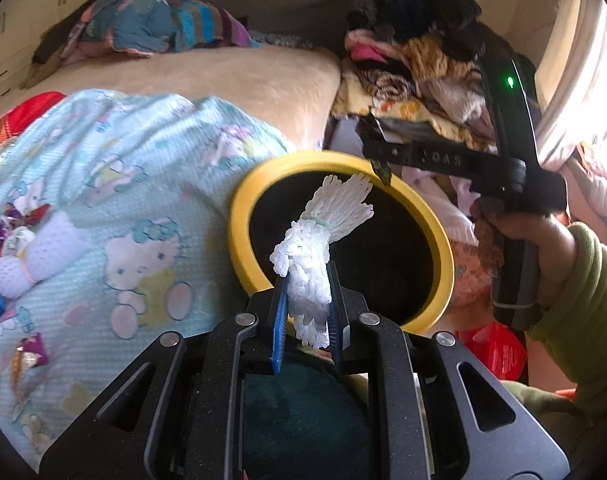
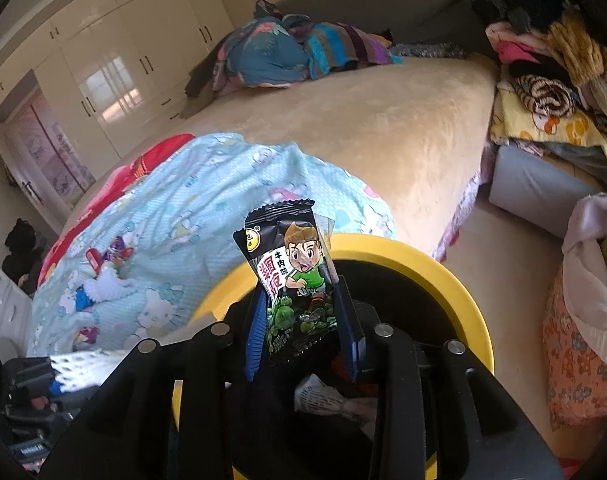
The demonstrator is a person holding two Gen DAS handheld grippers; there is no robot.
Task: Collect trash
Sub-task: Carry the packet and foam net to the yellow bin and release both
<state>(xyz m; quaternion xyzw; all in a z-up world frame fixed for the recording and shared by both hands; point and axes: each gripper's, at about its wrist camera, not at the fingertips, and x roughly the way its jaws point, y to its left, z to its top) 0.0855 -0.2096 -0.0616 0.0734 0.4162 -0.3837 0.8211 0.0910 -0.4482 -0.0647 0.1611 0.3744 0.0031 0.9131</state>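
Note:
My left gripper (image 1: 306,280) is shut on a white foam fruit net (image 1: 315,248) and holds it over the near rim of the yellow-rimmed black bin (image 1: 243,208). My right gripper (image 2: 299,308) is shut on a black snack packet (image 2: 291,276) with a cartoon boy, held above the same bin (image 2: 443,276); crumpled paper (image 2: 323,398) lies inside. The right gripper also shows in the left wrist view (image 1: 379,160), at the bin's far rim. More wrappers (image 1: 15,224) and another foam net (image 1: 35,256) lie on the Hello Kitty blanket (image 1: 143,184).
The bed (image 2: 383,128) with a beige cover stands left of the bin, with bunched bedding (image 2: 295,52) at its far end. A pile of clothes (image 1: 423,72) is stacked on the right. White wardrobes (image 2: 103,60) line the far wall. A red bag (image 1: 491,348) lies on the floor.

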